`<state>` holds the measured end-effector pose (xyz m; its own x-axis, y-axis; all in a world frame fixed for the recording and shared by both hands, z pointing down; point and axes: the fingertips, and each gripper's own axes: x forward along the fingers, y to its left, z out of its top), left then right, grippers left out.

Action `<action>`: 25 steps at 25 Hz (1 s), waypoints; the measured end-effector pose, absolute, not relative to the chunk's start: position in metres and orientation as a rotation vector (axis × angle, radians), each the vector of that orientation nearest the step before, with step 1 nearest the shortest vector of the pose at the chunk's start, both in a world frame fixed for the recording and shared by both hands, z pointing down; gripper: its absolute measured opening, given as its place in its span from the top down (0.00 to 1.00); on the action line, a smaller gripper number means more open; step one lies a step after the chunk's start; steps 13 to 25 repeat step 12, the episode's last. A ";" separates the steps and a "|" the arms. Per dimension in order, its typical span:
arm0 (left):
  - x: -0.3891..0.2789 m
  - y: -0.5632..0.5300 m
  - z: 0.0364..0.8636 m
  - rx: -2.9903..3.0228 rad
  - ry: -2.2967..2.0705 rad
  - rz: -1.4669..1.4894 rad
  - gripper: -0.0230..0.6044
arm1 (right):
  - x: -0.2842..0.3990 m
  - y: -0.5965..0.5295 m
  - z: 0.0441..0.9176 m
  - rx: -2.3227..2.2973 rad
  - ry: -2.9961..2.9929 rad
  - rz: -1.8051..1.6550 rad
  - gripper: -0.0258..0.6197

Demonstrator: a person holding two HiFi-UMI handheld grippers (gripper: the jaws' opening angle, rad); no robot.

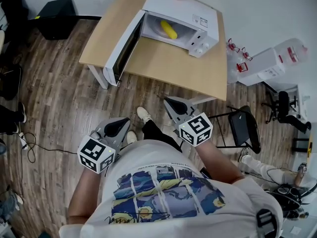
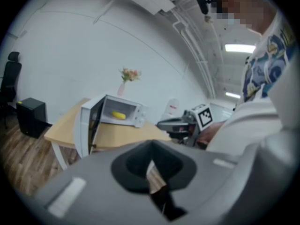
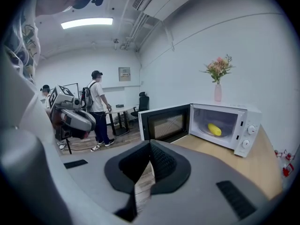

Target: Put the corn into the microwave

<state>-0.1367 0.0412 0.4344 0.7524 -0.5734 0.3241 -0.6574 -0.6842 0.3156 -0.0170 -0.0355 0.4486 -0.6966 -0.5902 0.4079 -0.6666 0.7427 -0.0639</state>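
Looking steeply down from the head view, we see a wood-plank floor [image 1: 54, 88] on which a light wooden table [image 1: 163, 63] stands close to a white wall. The person's printed white T-shirt [image 1: 163, 192] fills the lower edge of that view, with both forearms drawn in near the body. On the far side of the table sits a white microwave [image 1: 185, 4]. Its door [image 1: 121, 51] is swung wide open to the left and reaches towards the table's near edge (the dark window pane shows plainly in the right gripper view). The left gripper [image 1: 119, 126] and the right gripper [image 1: 174, 103], each carrying a cube with square markers, are held over the floor, well apart from the table and pointing towards it. From each gripper's own view we read its state: on both, the dark pads meet along a single line, so the jaws are closed together with nothing held between them. A slim pink vase of flowers [image 3: 218, 90] rises from the top of the microwave, by the wall. The corn [image 1: 168, 29], a yellow cob, lies inside the microwave's open cavity on the pale turntable plate, well apart from both grippers.
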 end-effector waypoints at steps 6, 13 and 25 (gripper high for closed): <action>-0.122 0.040 0.439 2.549 -0.872 0.291 0.95 | -0.002 -0.027 0.452 1.022 -2.556 0.321 0.95; -0.109 0.035 0.443 2.567 -0.834 0.294 0.95 | 0.013 -0.024 0.460 1.054 -2.532 0.340 0.95; -0.109 0.035 0.443 2.567 -0.834 0.294 0.95 | 0.013 -0.024 0.460 1.054 -2.532 0.340 0.95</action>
